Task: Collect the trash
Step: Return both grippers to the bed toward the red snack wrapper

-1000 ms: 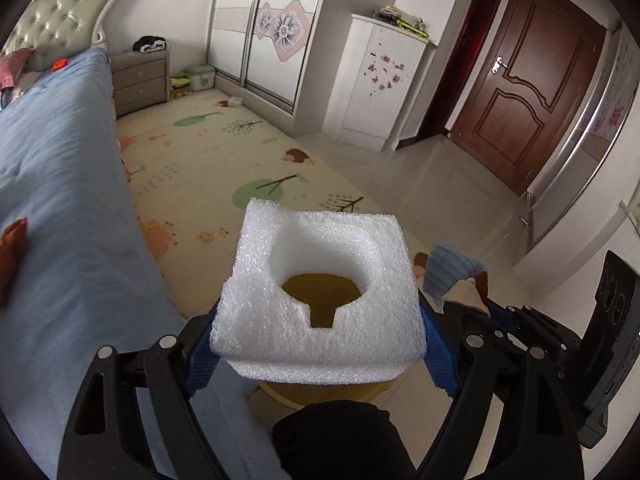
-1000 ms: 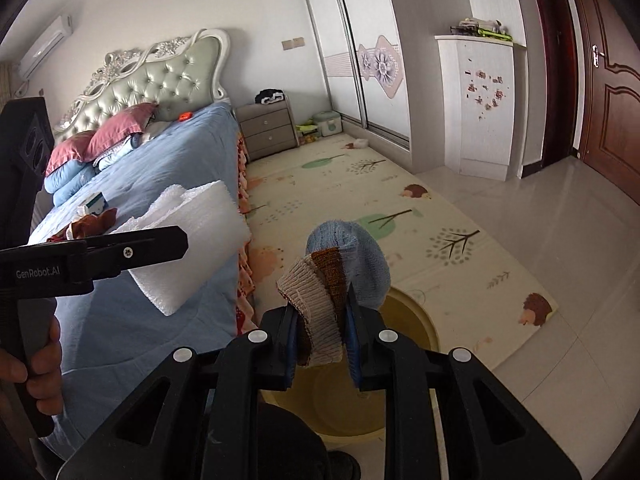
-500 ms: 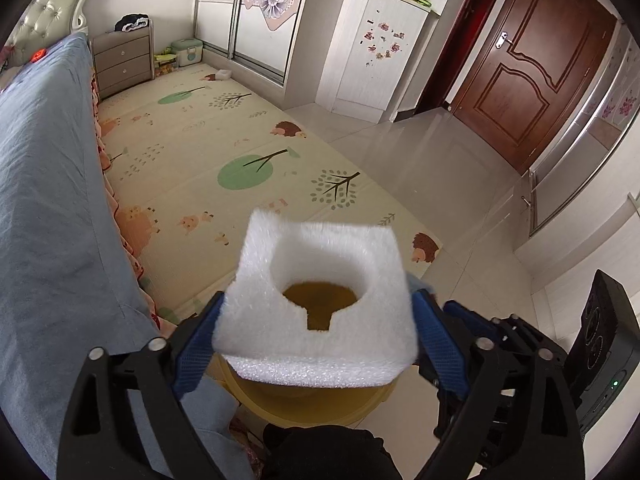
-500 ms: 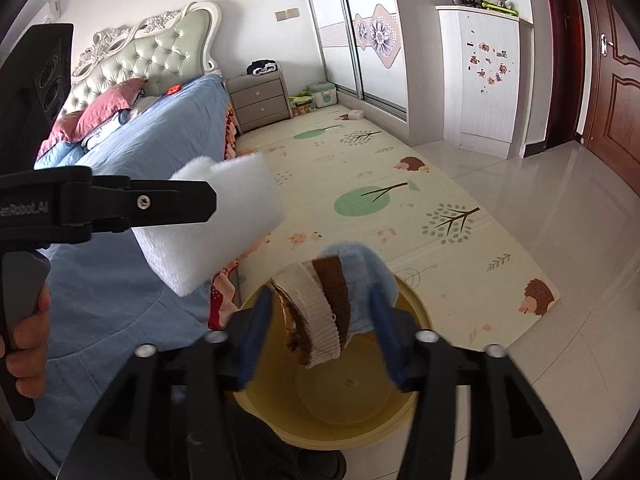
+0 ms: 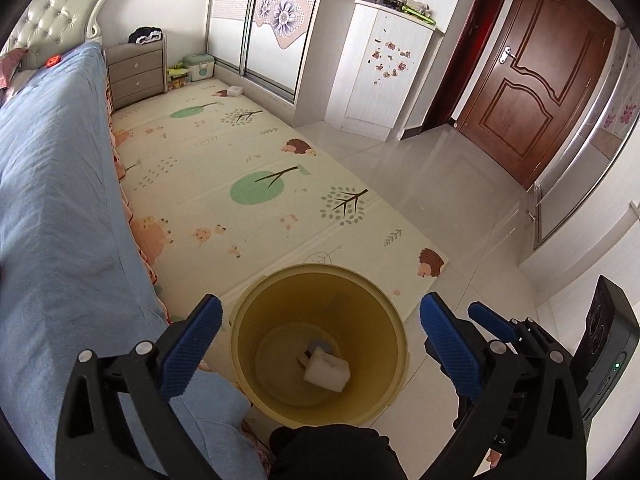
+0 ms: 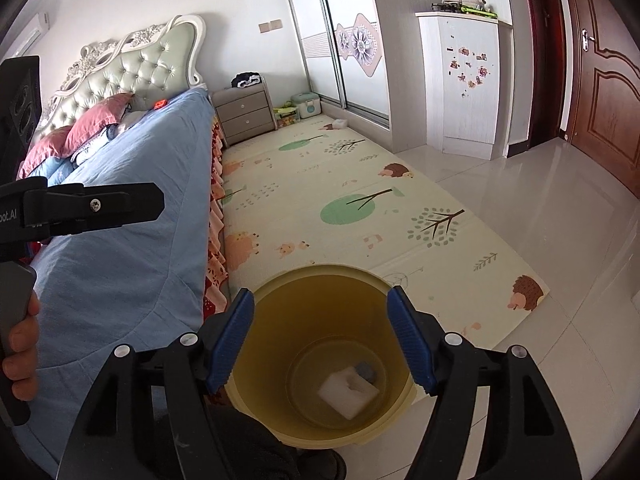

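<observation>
The left gripper (image 5: 320, 332) hangs over the round yellow plastic bucket (image 5: 276, 292), its blue-padded fingers (image 5: 190, 344) spread wide, nothing between them, jaws still opening; the right gripper (image 6: 320, 336) hovers above the same bucket, fingers released and empty; at the bucket's bottom lies the white foam block (image 5: 326, 372), with a grey-blue knitted item (image 6: 365, 370) partly hidden beside it; the bucket stands by the blue-covered bed (image 6: 120, 216).

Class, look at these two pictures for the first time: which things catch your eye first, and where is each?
The yellow bin stands on the floor at the mat's edge, beside the bed. A white foam block lies at its bottom with a bit of blue-grey cloth beside it. Both pairs of tongs, left and right, hang open and empty above it.
</observation>
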